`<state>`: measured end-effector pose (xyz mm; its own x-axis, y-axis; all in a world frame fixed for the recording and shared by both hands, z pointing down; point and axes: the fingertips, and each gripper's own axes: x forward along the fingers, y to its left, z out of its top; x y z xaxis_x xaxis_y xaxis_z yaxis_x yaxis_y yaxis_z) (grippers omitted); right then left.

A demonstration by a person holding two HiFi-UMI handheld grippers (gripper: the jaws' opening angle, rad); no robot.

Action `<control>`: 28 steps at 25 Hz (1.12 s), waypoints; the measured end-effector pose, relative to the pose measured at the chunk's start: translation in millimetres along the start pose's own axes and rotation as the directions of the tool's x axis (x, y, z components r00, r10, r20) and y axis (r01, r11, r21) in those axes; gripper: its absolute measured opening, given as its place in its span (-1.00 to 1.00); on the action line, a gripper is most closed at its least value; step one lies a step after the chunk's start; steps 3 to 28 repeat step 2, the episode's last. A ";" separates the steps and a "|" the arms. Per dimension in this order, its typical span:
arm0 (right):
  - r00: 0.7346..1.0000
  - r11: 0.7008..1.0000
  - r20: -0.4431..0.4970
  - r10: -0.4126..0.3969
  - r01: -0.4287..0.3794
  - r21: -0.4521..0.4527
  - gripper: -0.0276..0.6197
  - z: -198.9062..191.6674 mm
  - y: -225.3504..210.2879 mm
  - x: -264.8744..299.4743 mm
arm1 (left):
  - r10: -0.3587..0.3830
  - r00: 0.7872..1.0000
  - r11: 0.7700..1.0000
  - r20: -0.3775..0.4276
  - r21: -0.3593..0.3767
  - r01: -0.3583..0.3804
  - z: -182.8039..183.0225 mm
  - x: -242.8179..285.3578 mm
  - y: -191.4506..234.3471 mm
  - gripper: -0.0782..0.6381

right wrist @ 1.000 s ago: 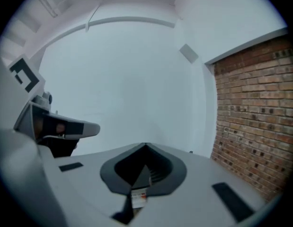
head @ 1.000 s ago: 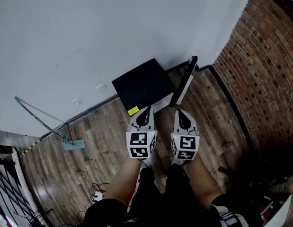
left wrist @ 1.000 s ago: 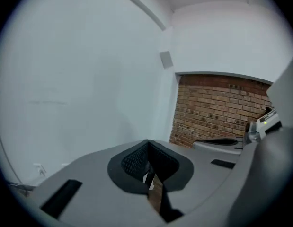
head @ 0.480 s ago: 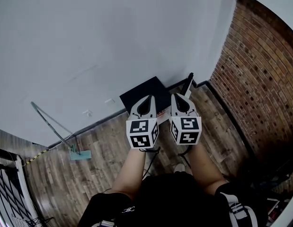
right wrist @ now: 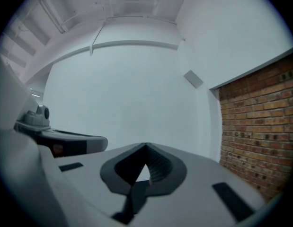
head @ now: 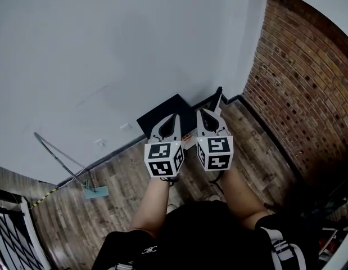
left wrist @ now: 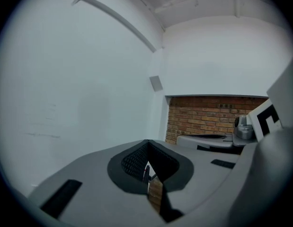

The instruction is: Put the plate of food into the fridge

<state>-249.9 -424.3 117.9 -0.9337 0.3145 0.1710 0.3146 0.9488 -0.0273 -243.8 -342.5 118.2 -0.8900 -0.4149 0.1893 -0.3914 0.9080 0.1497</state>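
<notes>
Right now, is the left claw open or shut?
Shut. In the left gripper view the left claw has its jaws together at the tips, with nothing held between them.

Small black fridge (head: 162, 111) on floor against wall, door open.

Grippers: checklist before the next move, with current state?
1. Left gripper shut, nothing in it: ok.
2. Right gripper shut, nothing in it: ok.
3. The two side by side, not touching: ok.
4. Plate of food in sight: not ok, no view shows it.
5. Fridge found: cannot tell; a black box stands against the wall, its door not readable.
</notes>
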 end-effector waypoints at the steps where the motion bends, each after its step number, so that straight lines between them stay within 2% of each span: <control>1: 1.000 1.000 0.003 -0.001 0.001 0.001 -0.89 1.0 -4.9 0.2 | -0.002 1.000 1.000 0.002 0.005 0.002 1.1 3.3 -3.8 -0.79; 28: 1.000 1.000 0.006 -0.003 0.003 0.002 -0.89 1.9 -9.9 0.5 | -0.004 1.000 1.000 0.004 0.010 0.004 2.2 6.6 -7.7 -0.79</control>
